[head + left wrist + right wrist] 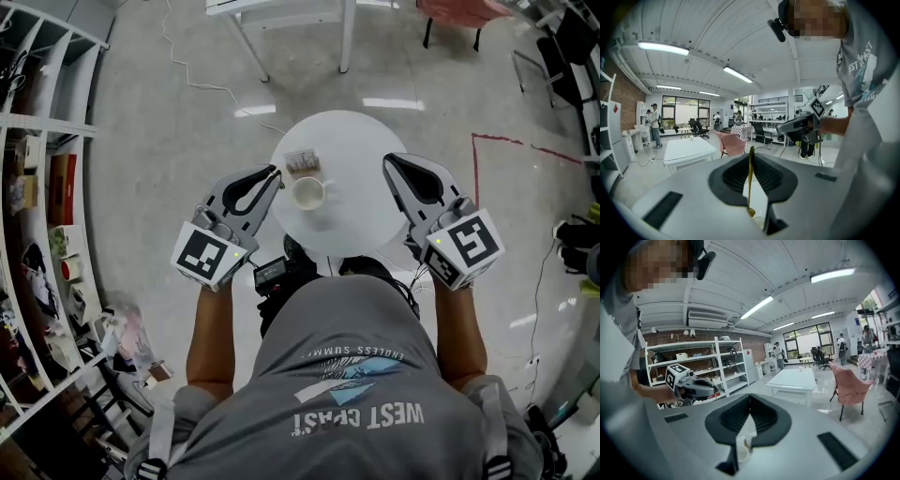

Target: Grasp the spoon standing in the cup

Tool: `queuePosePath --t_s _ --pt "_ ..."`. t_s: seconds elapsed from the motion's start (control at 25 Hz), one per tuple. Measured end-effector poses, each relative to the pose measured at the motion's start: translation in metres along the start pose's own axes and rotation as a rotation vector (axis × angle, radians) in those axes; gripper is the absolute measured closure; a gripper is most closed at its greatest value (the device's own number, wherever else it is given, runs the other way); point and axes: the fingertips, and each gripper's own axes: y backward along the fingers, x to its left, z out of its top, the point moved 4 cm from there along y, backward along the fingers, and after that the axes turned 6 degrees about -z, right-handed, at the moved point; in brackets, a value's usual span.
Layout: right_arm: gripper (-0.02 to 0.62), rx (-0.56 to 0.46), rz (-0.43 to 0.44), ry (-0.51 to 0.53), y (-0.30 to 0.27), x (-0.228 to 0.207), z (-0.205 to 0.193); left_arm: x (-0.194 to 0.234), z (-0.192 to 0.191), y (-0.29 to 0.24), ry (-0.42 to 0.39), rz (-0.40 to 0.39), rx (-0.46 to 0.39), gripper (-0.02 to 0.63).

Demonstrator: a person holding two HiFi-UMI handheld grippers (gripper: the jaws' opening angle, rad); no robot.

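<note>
Glossy grey floor (159, 131), shelving (708, 364) against a wall (brick), tube lights (663, 47) overhead.

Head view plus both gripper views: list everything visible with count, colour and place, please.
round table: one, white, centre of the floor
cup: one, white, on the round table, nearer its left side
spoon: one, yellowish, upright between the left gripper's jaws
packet holder: one, brownish, on the round table just beyond the cup
shelving: one run, white, along the left wall
rectangular table: one, white, far side of the room
chair: one, pink, far right
floor tape: one line, red, right of the round table
bystander: one clear, dark clothes, by the windows
left gripper: grey, closed on the spoon
right gripper: grey, jaws together, holding nothing
</note>
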Motion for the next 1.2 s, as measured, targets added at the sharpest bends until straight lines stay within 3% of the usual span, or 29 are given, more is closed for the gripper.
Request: queuePosePath --t_s 0.64,1.2 --pt "0.594 -0.046 0.084 0.168 -0.003 0.024 0.015 -0.004 0.021 0.034 0.009 0.031 -0.050 0.574" --pt "0.595 -0.020 0.088 0.177 -0.001 0.034 0.009 -0.002 0.009 0.044 0.014 0.031 -0.049 0.574"
